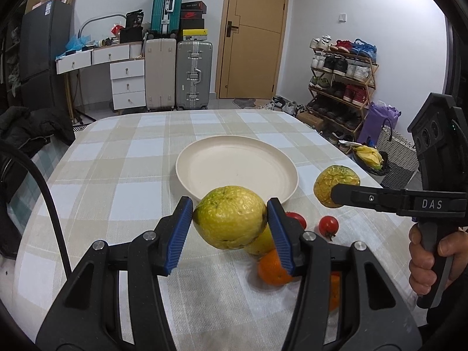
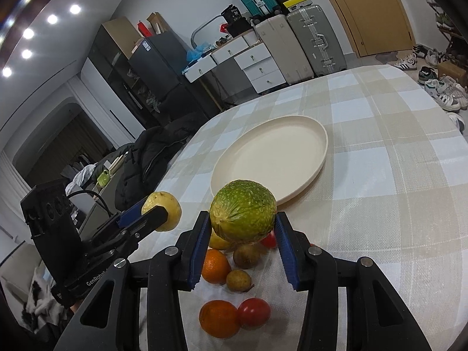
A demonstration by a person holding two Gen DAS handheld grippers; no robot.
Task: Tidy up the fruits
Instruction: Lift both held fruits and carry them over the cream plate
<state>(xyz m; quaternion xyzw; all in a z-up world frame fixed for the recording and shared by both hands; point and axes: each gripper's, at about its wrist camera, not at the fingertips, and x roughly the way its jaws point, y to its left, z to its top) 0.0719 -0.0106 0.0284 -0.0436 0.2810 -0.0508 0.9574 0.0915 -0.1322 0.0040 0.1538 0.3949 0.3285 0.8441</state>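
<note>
I hold one fruit in each hand-held gripper. My left hand-held gripper [image 1: 229, 218] is clamped on a wrinkled yellow-green round fruit [image 1: 231, 216], with the blue ribbed pads pressing its two sides. My right hand-held gripper [image 2: 244, 223] is clamped on a mottled green round fruit with rough skin [image 2: 243, 210]. Both fruits hang in the air above the checked beige and white cloth of the surface [image 1: 131, 152], just before the near rim of the round cream plastic plate [image 1: 237, 169].

What can go wrong, in my judgement: both fruits are round and gripped only at the sides, so one may roll out of the pads if I tilt a wrist or loosen my squeeze too early. A fruit that falls from here could land on the pile below and push the small red tomatoes [image 1: 329, 224] toward the edge of the surface. The two grippers are also near each other, so they may collide if both go to the plate together. If I release too high, a fruit may bounce over the low rim.

The plate is empty now. The rest, two oranges [image 2: 218, 318], a red tomato [image 2: 254, 313] and two small brownish fruits [image 2: 238, 280], lies on the cloth under my grippers.
</note>
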